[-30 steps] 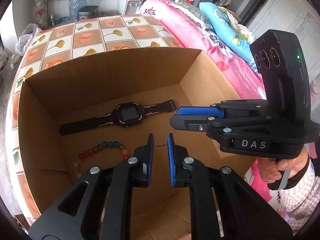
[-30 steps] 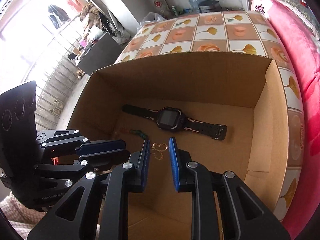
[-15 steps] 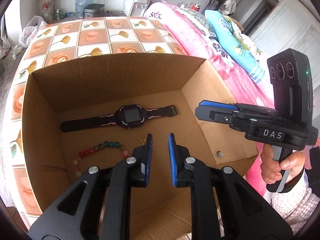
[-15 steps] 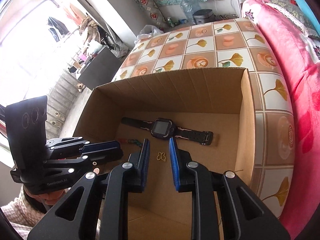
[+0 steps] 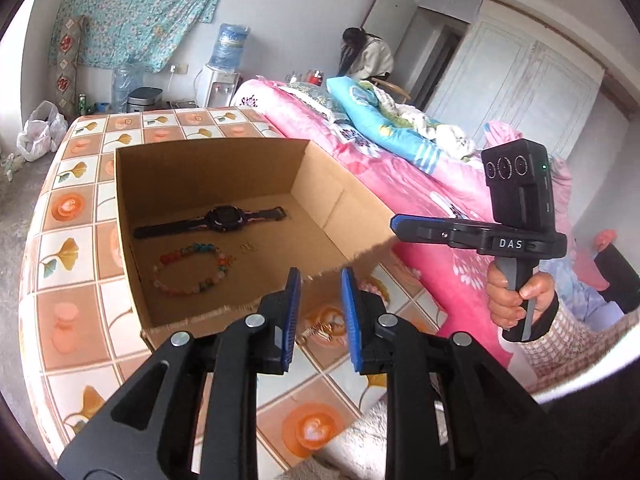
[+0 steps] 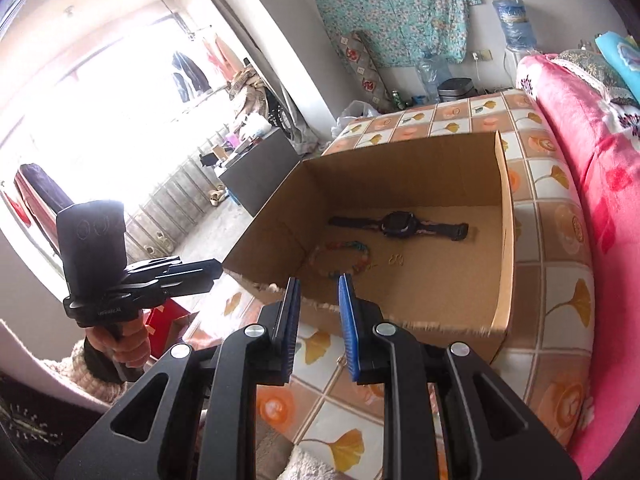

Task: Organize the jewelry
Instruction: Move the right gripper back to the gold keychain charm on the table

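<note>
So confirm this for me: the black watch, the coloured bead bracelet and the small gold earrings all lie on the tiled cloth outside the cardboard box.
Wrong place. The black watch, coloured bead bracelet and small gold earrings lie inside the cardboard box, as the left wrist view shows.

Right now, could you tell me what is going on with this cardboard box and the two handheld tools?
A person holds a two-finger claw in each hand, sorting jewelry into an open cardboard box on a tiled table. Inside lie a black smartwatch, a multicoloured bead bracelet and a small gold piece. Both the left claw and the right claw hang outside the box's near edge, jaws apart and empty; the left's jaws have just been opening. Small metal items remain on the table in front.
</note>
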